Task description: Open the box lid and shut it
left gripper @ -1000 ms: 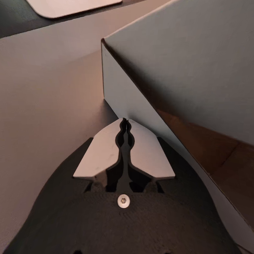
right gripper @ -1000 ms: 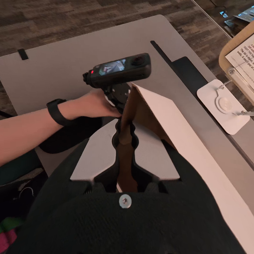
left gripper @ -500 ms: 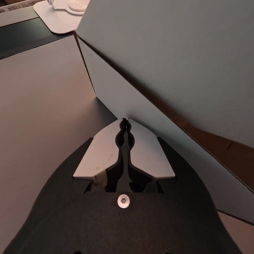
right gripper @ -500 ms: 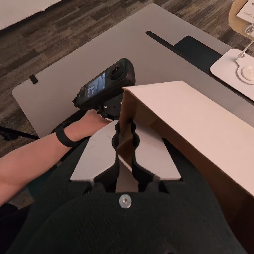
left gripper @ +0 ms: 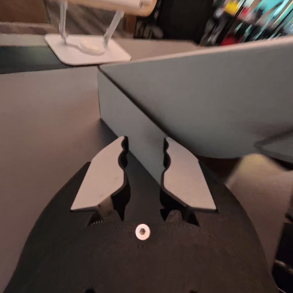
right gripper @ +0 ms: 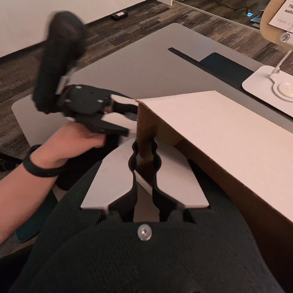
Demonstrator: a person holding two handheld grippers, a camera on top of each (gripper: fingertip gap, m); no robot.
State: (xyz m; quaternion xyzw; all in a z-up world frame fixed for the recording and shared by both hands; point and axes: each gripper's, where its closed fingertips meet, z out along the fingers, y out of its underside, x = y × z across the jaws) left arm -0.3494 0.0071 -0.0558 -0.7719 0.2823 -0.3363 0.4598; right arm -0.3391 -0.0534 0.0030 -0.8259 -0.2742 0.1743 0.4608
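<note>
- Our left gripper (left gripper: 145, 139) has its fingers (left gripper: 103, 174) spread apart, empty, at the near side wall of the box (left gripper: 130, 126).
- Our right gripper (right gripper: 144, 141) pinches the brown front flap of the lid (right gripper: 222, 126), which lies low over the box, not fully down.
- The box sits on the grey desk (right gripper: 142, 63); a white stand base (right gripper: 269, 88) lies far right.

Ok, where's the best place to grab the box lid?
Grab the brown flap hanging from the box lid's near corner, coming from the front edge. It's thin cardboard, so it slips between the jaws; the wide flat top offers nothing to pinch.
</note>
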